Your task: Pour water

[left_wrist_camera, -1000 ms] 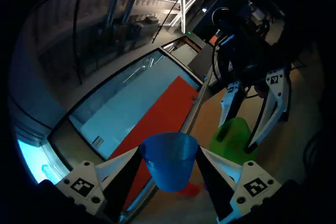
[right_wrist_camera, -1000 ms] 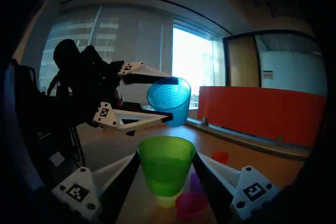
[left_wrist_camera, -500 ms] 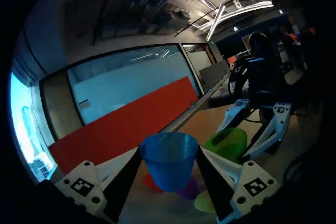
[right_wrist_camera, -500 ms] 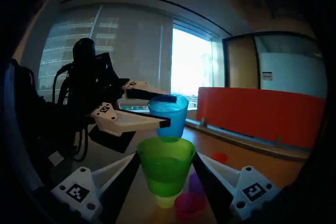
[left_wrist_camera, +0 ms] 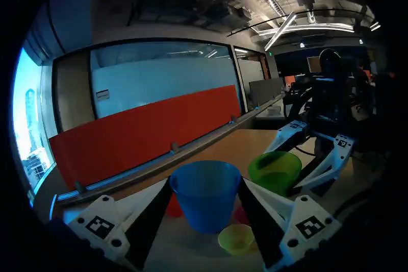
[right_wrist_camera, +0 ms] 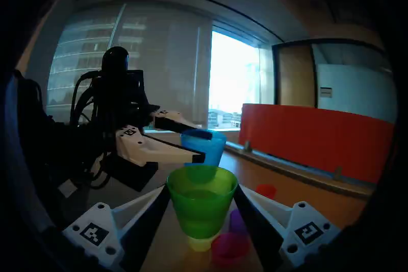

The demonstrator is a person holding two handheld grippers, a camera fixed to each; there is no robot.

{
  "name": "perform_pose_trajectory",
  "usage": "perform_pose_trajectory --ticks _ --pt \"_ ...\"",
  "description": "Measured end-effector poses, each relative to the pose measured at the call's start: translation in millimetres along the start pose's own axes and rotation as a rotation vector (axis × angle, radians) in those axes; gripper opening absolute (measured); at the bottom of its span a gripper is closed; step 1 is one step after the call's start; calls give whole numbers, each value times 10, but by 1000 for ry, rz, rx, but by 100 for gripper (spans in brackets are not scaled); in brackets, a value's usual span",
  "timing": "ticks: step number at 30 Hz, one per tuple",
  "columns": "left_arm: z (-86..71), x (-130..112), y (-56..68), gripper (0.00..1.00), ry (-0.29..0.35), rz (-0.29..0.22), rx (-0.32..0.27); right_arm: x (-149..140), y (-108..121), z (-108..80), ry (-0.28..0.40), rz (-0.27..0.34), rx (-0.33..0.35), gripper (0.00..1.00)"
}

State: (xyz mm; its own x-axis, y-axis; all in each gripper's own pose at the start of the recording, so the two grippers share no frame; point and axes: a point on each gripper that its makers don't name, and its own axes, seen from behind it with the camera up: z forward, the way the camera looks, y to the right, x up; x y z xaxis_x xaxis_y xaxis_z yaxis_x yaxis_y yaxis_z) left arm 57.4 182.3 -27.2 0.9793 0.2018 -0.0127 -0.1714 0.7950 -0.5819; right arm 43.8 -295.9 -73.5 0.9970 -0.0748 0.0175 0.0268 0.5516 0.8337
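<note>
The blue cup (left_wrist_camera: pixel 205 200) and green cup (right_wrist_camera: pixel 202 205) look like thin, light plastic tumblers with smooth tapered walls. They are likely to flex under a hard squeeze and slip under a weak one, so the mid-wall below the rim is the sensible place to hold them. The left tongs (left_wrist_camera: pixel 205 182) are clamped on the blue cup there, and the right tongs (right_wrist_camera: pixel 202 185) grip the green one the same way. Both cups stand upright, just beside each other above the wooden counter (left_wrist_camera: pixel 239 144). The translucent green cup seems to hold water partway up, though the dim light leaves that unsure. A small yellow cup (left_wrist_camera: pixel 235 239) sits below.
</note>
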Motion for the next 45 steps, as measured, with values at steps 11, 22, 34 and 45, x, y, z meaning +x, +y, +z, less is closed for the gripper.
perform_pose_trajectory --ticks 11,22,34,45 --pt "-50 -280 49 88 -89 27 -29 -252 -27 -50 -103 -17 37 91" --pt "-59 -543 155 88 -165 47 -71 -533 31 -148 -210 -18 69 91" --pt "-121 -782 291 88 -220 66 -114 -729 15 -233 -273 -15 102 91" --pt "-234 -1049 399 88 -271 59 -144 -931 -5 -330 -335 -13 122 91"
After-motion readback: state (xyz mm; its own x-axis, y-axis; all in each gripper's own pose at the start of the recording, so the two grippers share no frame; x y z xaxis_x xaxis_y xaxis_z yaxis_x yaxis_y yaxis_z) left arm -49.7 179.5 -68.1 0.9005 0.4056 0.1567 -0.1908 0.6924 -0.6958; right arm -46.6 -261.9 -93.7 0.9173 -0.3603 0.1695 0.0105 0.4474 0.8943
